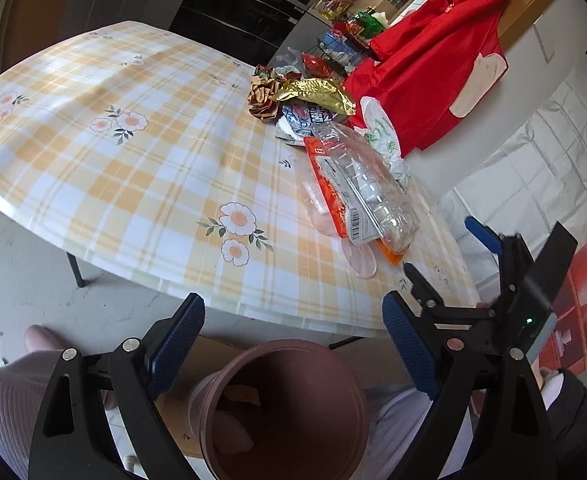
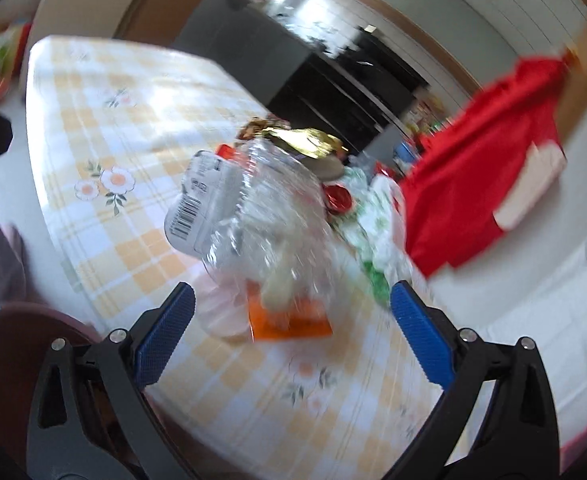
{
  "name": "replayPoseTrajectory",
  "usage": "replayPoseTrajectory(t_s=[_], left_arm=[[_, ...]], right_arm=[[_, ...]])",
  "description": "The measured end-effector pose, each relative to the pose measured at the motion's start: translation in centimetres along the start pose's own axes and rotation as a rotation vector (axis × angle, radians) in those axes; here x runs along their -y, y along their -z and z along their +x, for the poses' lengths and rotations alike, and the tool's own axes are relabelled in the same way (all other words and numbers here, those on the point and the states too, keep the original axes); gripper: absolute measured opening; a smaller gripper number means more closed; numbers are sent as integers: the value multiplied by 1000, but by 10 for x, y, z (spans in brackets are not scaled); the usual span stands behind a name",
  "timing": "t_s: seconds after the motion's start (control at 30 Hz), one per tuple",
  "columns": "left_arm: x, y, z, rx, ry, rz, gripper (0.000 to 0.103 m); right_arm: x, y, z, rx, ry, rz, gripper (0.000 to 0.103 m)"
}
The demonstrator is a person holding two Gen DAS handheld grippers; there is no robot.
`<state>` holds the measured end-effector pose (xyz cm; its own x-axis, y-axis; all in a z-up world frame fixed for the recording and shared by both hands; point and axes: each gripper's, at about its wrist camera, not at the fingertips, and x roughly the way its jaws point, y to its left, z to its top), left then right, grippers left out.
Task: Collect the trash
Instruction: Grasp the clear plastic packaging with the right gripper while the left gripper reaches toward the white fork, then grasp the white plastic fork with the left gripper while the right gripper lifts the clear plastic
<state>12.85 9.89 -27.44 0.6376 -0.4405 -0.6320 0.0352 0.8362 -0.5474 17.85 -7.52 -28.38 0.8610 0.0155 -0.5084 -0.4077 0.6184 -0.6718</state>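
Observation:
A heap of trash lies on the right side of the checked tablecloth [image 1: 133,152]: a crushed clear plastic bottle [image 1: 367,184] with an orange label, a gold foil wrapper [image 1: 317,94] and crumpled brown paper [image 1: 263,98]. My left gripper [image 1: 293,344] is open and empty above a brown bin [image 1: 289,408] below the table edge. My right gripper [image 2: 291,324] is open and empty, just short of the bottle [image 2: 261,216]; it also shows in the left wrist view [image 1: 449,256]. The right wrist view is blurred.
A red cloth [image 1: 437,68] hangs over the white counter to the right of the trash. A wire basket with packets [image 1: 341,46] stands behind the heap. A dark cabinet [image 1: 245,8] is beyond the table. My knee [image 1: 5,396] is at lower left.

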Motion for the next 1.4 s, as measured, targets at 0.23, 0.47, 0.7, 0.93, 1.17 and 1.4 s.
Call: replayPoseTrajectory(t_s=[0.23, 0.47, 0.7, 0.93, 1.17, 1.4], left_arm=[[-1, -7, 14, -15, 13, 3, 88], [-2, -15, 24, -15, 39, -17, 85], [19, -27, 39, -27, 60, 28, 76], [47, -34, 58, -51, 68, 84, 63], [99, -46, 81, -72, 63, 198, 58], [158, -59, 147, -129, -94, 349, 58]], right_arm=[[-27, -18, 38, -62, 42, -231, 70], [18, -32, 30, -46, -140, -2, 45], [115, -12, 20, 26, -316, 583, 35], [171, 41, 34, 71, -375, 993, 28], [186, 85, 27, 87, -348, 1167, 24], [190, 125, 29, 107, -365, 1318, 23]])
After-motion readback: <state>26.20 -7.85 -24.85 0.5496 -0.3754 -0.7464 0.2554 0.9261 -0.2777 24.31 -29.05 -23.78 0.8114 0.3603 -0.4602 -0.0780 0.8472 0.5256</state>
